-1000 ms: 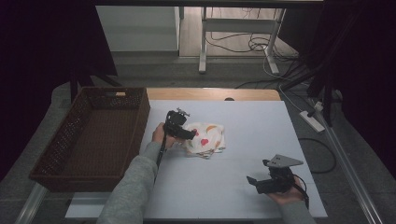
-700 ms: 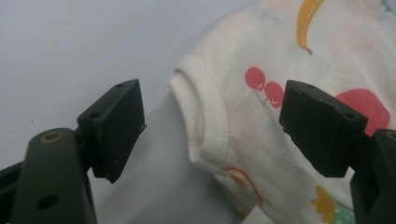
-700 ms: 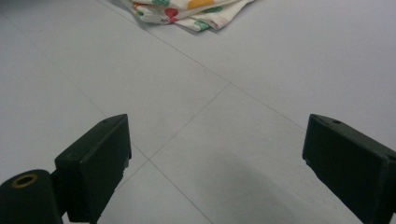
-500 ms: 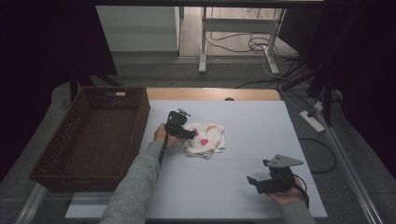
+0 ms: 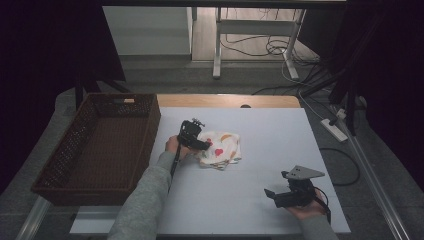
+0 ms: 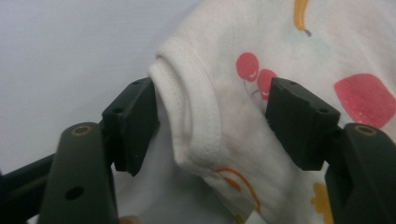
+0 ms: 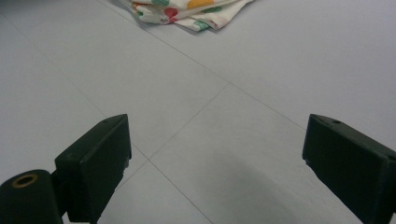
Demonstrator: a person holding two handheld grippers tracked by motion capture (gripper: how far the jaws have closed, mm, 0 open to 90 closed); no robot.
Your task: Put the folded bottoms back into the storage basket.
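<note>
While L gripper (image 6: 212, 128) straddles its ribbed hem, jaws apart, folded white fruit-print cloth (image 5: 221, 149) lies on table (image 5: 260, 125); R gripper (image 5: 272, 194) open, w/ nothing held.

One white table surface (image 5: 260, 200) carries the scene. One folded cloth (image 5: 220, 148), white with a printed fruit pattern, lies on it. One dark wicker basket (image 5: 65, 165) stands at the table's left edge. Two hand-held grippers are counted: the left gripper (image 5: 199, 144) and the right gripper (image 5: 272, 196), each with two black jaws. Two forearms enter from the bottom edge, one per gripper. On the floor to the right, one white power strip (image 5: 334, 128) is visible among several cables. Beyond the table stands one white desk frame (image 5: 217, 45).
</note>
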